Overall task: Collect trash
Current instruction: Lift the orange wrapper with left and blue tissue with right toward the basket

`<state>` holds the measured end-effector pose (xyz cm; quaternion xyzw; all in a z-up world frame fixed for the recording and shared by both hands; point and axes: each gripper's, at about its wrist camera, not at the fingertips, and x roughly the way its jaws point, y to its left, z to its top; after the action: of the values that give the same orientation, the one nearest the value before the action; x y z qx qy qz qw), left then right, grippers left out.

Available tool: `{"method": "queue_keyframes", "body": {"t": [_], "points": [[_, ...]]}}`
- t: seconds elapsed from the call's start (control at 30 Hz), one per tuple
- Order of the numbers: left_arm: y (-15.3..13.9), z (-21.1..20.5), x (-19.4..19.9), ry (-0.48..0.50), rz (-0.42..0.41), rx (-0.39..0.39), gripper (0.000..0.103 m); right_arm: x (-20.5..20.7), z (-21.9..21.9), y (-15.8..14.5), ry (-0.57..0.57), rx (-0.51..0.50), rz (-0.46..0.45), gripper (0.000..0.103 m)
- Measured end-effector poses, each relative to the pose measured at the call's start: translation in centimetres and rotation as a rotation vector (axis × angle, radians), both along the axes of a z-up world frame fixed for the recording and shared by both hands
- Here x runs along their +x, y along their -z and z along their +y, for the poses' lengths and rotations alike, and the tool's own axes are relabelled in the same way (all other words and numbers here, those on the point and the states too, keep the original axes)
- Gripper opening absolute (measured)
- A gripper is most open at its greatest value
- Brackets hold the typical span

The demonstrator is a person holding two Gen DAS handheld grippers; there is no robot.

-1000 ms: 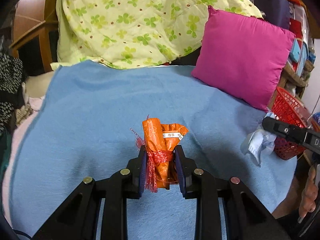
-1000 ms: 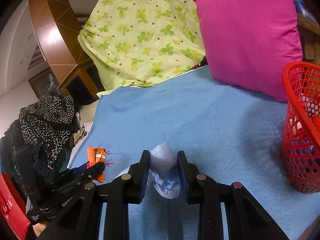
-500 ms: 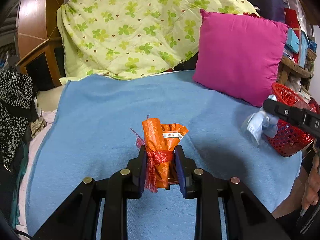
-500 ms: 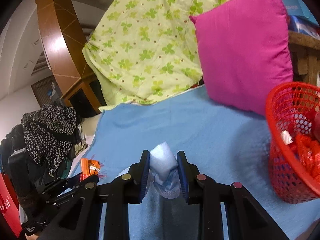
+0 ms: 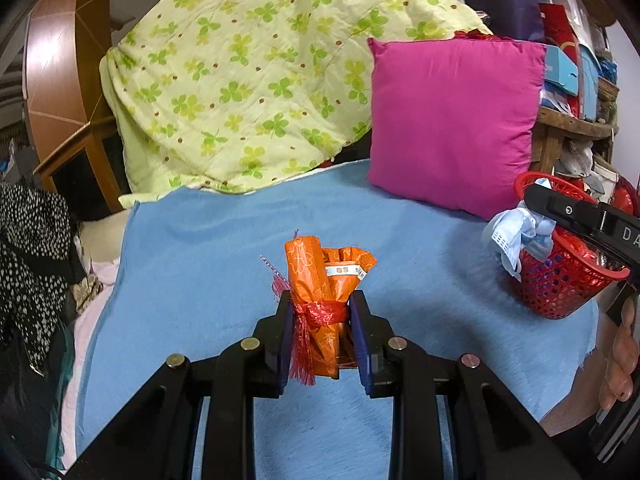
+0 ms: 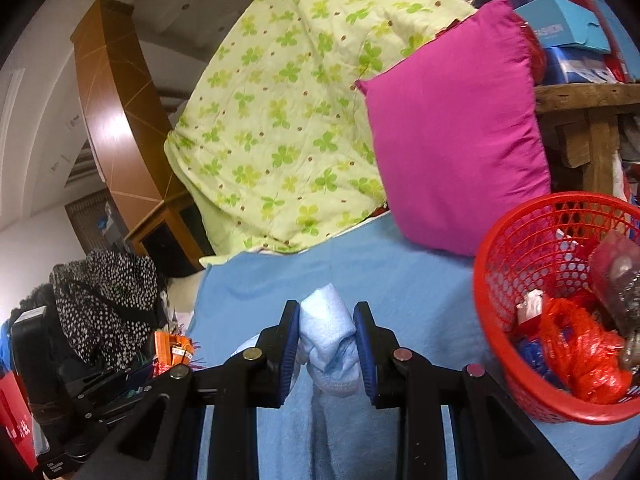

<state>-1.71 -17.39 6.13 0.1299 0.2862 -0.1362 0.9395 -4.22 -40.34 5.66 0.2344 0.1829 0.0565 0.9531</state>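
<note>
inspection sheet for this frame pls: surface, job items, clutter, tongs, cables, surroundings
Surface: blue blanket spread over the bed, bare across the middle.
Job's things: orange wrapper bundle tied with red ribbon; crumpled light blue face mask; red mesh basket at the blanket's right edge, already holding an orange bag and other scraps.
Clutter: black spotted garment heaped off the bed's left side.
Tongs: left tongs shut on the orange wrapper bundle; right tongs shut on the face mask, beside the basket rim.
Cables: nothing seen.
Surroundings: green clover quilt, magenta pillow, wooden headboard, wooden shelf with boxes.
</note>
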Motion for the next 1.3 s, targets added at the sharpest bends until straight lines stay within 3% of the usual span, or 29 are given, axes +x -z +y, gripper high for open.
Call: {"method": "queue_keyframes", "body": {"t": [0.47, 1.3], "points": [[-2.4, -3.9, -1.0, 0.066, -0.049, 0.038, 0.028, -2.4, -3.5, -1.0, 0.062, 0.053, -0.067, 0.029], [-4.3, -9.7, -1.9, 0.183, -0.089, 0.082, 0.028, -5.1, -7.9, -1.6, 0.155, 0.119, -0.13, 0.029]]}}
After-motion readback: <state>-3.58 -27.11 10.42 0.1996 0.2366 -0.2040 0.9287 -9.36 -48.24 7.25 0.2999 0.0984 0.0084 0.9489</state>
